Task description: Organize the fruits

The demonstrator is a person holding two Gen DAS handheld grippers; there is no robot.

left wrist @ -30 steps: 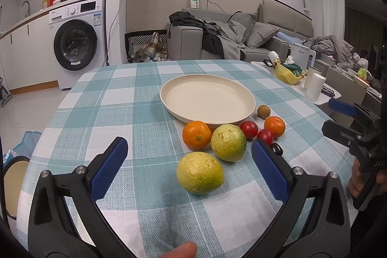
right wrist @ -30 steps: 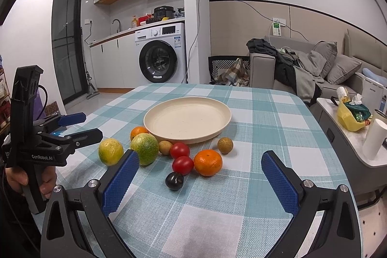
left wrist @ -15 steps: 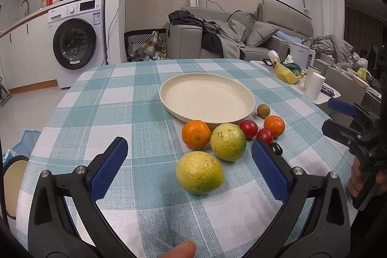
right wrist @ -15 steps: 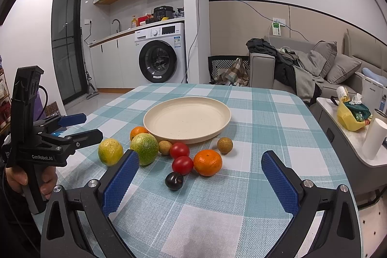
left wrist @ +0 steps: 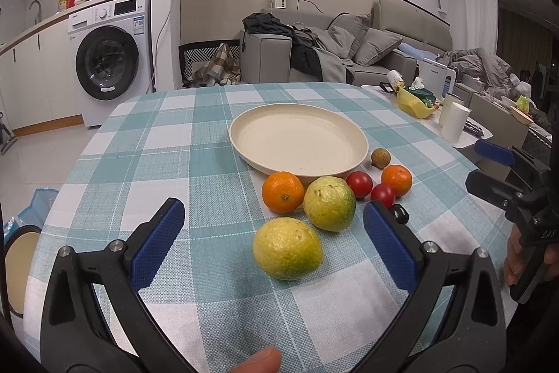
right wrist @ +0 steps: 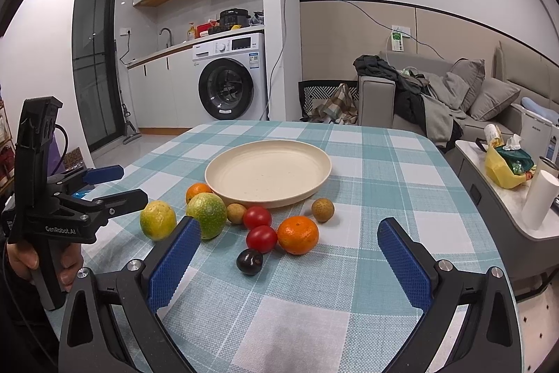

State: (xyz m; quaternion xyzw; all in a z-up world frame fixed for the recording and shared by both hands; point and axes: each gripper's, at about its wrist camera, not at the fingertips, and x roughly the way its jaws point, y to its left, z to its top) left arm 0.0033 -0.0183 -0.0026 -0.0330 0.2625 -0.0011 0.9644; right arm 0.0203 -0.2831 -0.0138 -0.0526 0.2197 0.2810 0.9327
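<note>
Between your two claws, on the checked surface [left wrist: 146,142], the fruit sat bunched at the near rim of the empty plate [left wrist: 265,159], none of it on the plate yet. Your left claw [left wrist: 274,242] hung wide open, holding nothing, with the yellow citrus [left wrist: 287,248] between its fingers but apart from both. Your right claw [right wrist: 287,264] was equally wide and empty, lined up on the dark plum [right wrist: 249,261], two tomatoes [right wrist: 261,238] and an orange [right wrist: 298,234]. The risk, as I judged it, was crowding: the green citrus [left wrist: 329,208] lay just beside the yellow one, so a closing finger could knock it and send round fruit rolling. The small tomatoes could also slip from broad pads. A small brown fruit [right wrist: 236,213] was half hidden behind its neighbours, and the plum was partly covered by a finger in your left view.
</note>
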